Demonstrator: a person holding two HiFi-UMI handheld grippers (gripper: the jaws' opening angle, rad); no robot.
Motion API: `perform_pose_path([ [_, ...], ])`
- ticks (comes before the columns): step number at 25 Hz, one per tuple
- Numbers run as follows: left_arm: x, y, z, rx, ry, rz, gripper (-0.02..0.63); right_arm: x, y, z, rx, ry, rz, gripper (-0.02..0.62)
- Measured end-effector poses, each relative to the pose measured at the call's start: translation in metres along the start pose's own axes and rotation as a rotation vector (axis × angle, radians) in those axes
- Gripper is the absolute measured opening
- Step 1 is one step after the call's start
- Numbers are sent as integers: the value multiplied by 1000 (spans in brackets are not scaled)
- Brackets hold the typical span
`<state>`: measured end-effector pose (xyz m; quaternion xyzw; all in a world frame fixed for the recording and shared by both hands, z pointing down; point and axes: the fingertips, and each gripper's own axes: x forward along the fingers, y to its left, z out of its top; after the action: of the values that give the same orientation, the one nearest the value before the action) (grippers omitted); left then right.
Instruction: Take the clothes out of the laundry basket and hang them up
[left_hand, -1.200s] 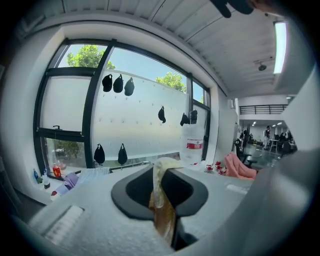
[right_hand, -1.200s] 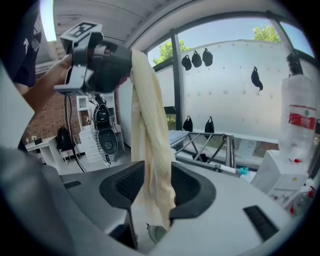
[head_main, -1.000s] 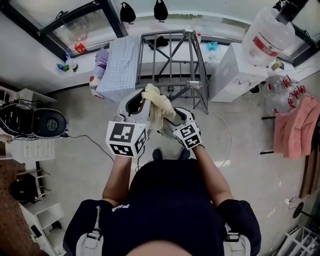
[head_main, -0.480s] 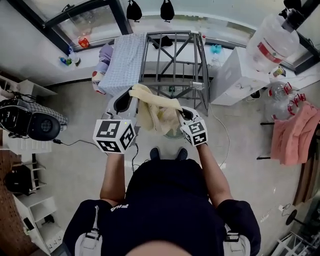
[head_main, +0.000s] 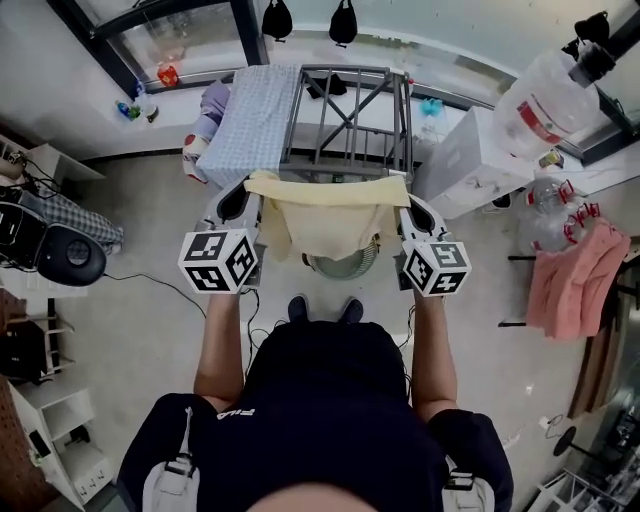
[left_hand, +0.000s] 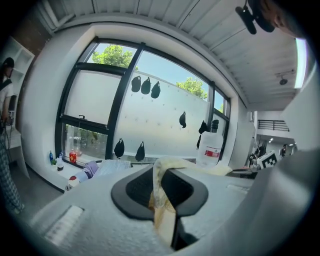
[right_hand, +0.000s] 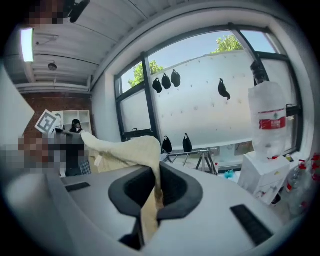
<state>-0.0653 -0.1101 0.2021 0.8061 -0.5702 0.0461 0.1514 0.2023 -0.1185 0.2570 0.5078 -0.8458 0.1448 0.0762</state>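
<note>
A pale yellow garment (head_main: 325, 215) hangs stretched flat between my two grippers, in front of the grey drying rack (head_main: 345, 115). My left gripper (head_main: 243, 195) is shut on its left top corner; the cloth (left_hand: 161, 200) runs pinched between the jaws. My right gripper (head_main: 408, 208) is shut on the right top corner, with yellow fabric (right_hand: 150, 197) clamped in it. A light blue checked cloth (head_main: 255, 120) lies draped over the rack's left side. A round laundry basket (head_main: 345, 265) shows partly below the garment.
A white cabinet (head_main: 465, 160) with a big water bottle (head_main: 545, 85) stands right of the rack. Pink cloth (head_main: 575, 280) hangs at the far right. A black appliance (head_main: 60, 250) and shelves sit at the left. Window sill with small bottles (head_main: 135, 105) runs behind.
The garment went from a bunched bundle held close together to spread wide. The right gripper closed on its right corner and both grippers moved apart.
</note>
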Motion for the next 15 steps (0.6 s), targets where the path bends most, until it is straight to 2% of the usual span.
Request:
perform_pose_path([
  [3,2,-1,3,6,-5,-18,49,-7,-3,23,17,-45,-54,17],
  [10,-1,10,24,7,-66,-50,49,-13,10,66,-33,-120,-164,17],
  [15,0,16,37,63,-82,-66,49,-10,14,84,-31,-161,-243,17],
])
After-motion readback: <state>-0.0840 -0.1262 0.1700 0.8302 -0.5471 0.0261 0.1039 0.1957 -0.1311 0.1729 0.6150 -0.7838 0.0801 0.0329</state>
